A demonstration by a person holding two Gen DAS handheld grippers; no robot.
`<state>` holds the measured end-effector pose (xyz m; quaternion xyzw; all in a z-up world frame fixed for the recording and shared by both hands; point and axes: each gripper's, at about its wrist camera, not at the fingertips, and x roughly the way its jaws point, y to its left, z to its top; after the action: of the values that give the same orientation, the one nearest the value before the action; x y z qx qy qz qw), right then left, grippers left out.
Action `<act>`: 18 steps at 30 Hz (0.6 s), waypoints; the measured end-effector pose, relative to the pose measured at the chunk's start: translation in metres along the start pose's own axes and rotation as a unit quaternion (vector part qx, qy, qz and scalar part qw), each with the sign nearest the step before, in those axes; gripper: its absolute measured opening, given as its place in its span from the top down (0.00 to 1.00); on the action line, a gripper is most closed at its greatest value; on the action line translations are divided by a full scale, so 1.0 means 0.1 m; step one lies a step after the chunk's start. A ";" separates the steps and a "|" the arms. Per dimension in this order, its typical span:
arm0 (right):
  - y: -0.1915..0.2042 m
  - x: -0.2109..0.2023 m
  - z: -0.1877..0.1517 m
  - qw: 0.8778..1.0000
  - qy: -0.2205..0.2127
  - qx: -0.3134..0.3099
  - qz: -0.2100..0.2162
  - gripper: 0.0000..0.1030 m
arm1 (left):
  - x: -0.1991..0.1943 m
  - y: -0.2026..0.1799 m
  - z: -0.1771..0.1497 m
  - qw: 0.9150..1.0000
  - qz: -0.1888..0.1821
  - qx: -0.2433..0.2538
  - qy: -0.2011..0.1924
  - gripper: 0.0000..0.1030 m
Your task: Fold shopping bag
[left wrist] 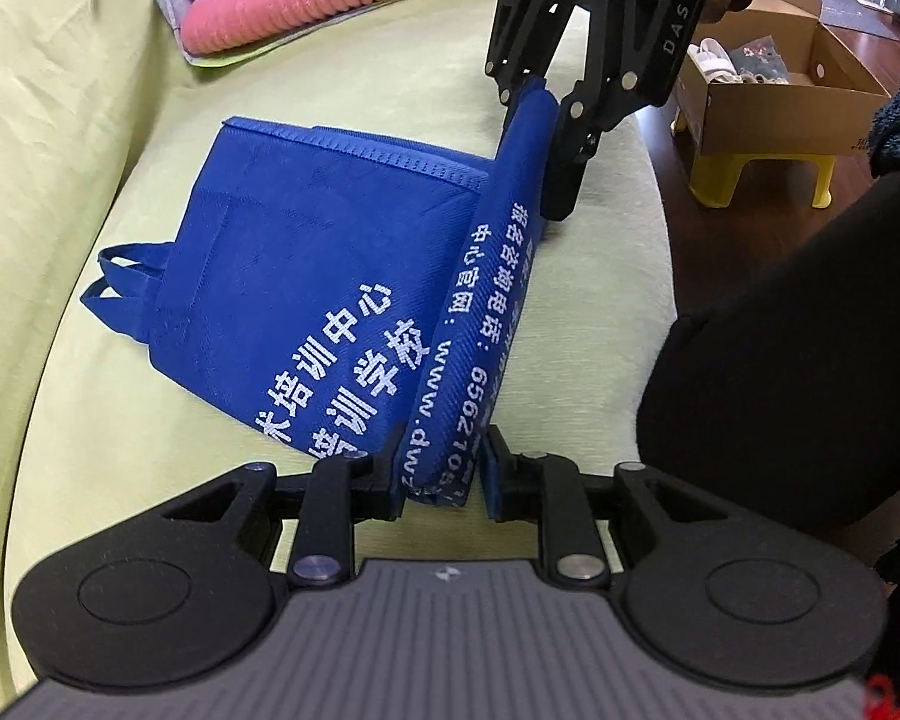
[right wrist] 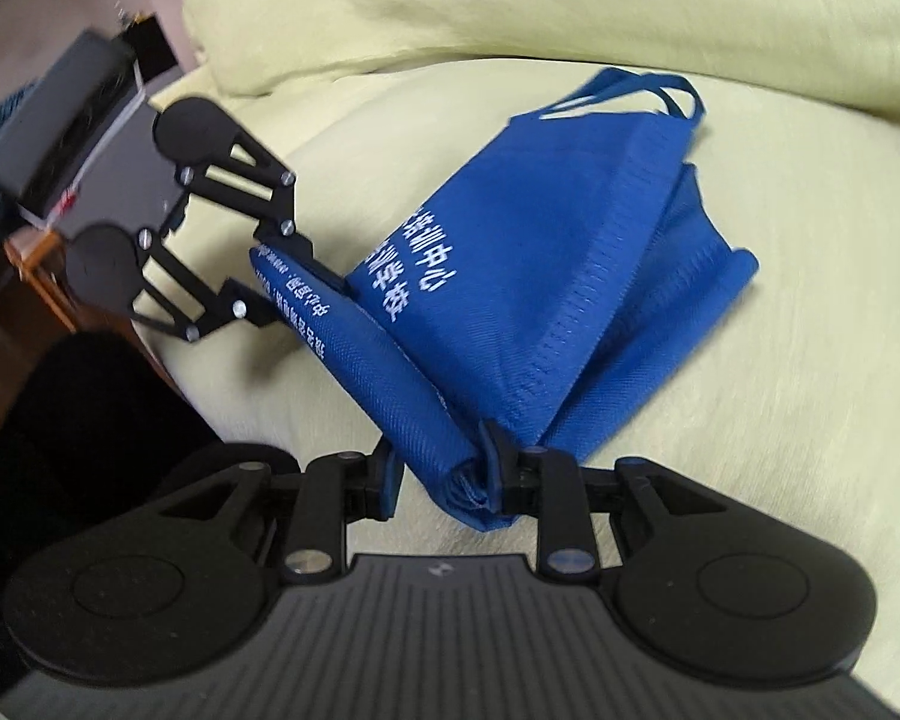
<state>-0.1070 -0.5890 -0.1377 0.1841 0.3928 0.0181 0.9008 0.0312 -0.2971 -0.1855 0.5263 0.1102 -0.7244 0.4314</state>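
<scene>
Two hand-held grippers hold a folded edge of a blue shopping bag (left wrist: 330, 252) on a yellow-green couch cushion (left wrist: 90, 420).

The left hand-held gripper (left wrist: 444, 480) is clamped on one end of the raised fold, the right hand-held gripper (right wrist: 444, 480) on the other; the rest of the bag lies flat on the cushion, handles (left wrist: 126, 282) pointing away. Beyond the couch, a cardboard box (left wrist: 774, 96) on a yellow stool (left wrist: 762, 174) holds white shoes (left wrist: 717, 60) and other items too small to tell.

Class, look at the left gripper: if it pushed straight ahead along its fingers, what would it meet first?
The blue shopping bag itself: the left gripper already pinches its raised folded edge. Farther along that edge sits the right gripper, though depth is uncertain.
</scene>
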 end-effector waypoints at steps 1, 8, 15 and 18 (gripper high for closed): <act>0.01 0.02 0.01 1.000 -0.001 0.005 0.003 0.76 | 0.01 0.02 0.00 1.000 -0.002 -0.002 0.000 0.74; -0.07 -0.06 0.04 0.998 -0.001 0.050 0.025 0.77 | 0.07 0.09 0.01 1.000 -0.010 -0.007 -0.002 0.74; -0.20 -0.03 0.10 0.994 0.007 0.099 0.042 0.77 | 0.08 0.12 0.01 1.000 -0.014 -0.010 -0.005 0.73; -0.25 -0.03 0.11 0.991 0.010 0.124 0.048 0.77 | 0.08 0.13 0.01 1.000 -0.015 -0.010 -0.005 0.73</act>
<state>-0.1036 -0.6161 -0.1376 0.3128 0.3917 0.0149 0.8652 0.0398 -0.3099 -0.1881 0.5167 0.1236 -0.7323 0.4260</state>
